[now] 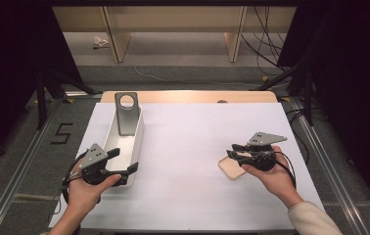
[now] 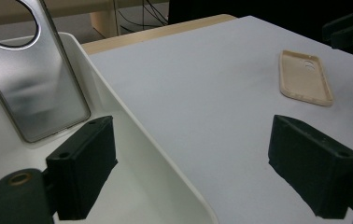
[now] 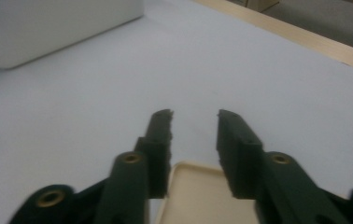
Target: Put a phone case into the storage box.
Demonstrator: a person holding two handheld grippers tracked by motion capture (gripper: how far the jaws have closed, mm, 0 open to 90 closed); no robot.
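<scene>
1. Left gripper: held at the near end of the white bin, one jaw inside the bin, the other outside its right wall. Jaws wide apart astride the wall in the left gripper view, pressing on nothing.
2. White bin: long, open-topped, set on the left part of the white table cover.
3. Grey phone case: upright in the far end of the bin, leaning on the end wall, round hole at the top. Seen also beyond the left jaw.
4. Right gripper: lying low over the right part of the cover, pointing left. Jaws partly closed, a narrow gap between the tips.
5. Beige phone case: flat on the cover, open side up, just beside the right hand. Near end of the case between the jaw bases in the right gripper view; not possible to tell whether the pads press on its edges.
6. Same beige case visible far right across the table in the left gripper view.
</scene>
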